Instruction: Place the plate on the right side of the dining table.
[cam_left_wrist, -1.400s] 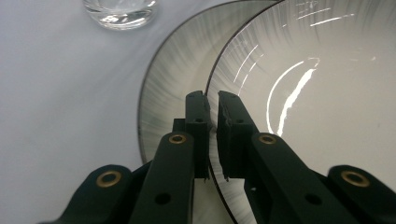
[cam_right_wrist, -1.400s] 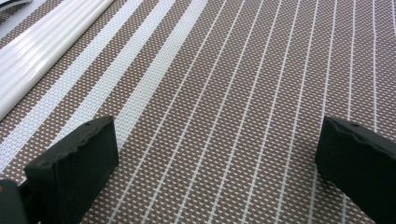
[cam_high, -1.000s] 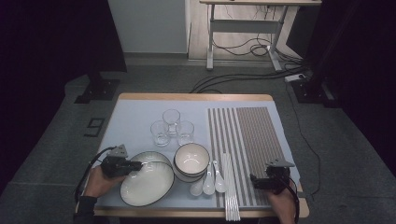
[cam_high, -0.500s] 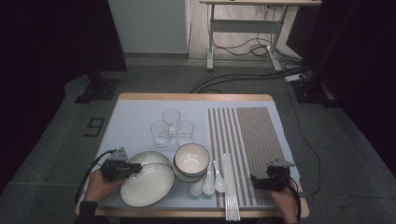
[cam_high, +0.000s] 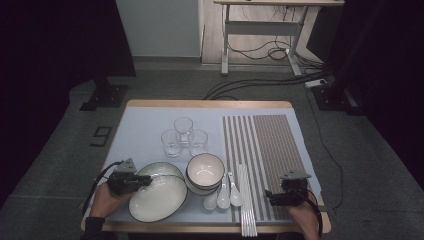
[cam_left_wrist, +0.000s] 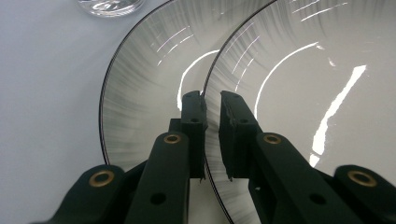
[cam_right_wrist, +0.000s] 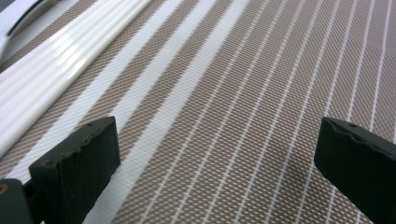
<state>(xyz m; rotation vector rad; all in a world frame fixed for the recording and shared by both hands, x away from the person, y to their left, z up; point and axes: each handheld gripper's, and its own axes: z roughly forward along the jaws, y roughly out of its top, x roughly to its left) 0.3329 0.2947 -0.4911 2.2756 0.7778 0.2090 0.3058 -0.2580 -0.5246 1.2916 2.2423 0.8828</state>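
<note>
The person's left hand (cam_high: 107, 196) comes in from the bottom edge at the near left, wrapped around the body of the left gripper (cam_high: 148, 181), which lies about level and points to the right across the table. In the left gripper view its two black jaws stand close together, clamped on the thin rim of a plate (cam_left_wrist: 154, 70), one jaw on each face of the rim. The right hand (cam_high: 303, 219) enters at the near right and holds the right gripper (cam_high: 268, 197) low, pointing left. Its jaws stand wide apart with nothing between them.
</note>
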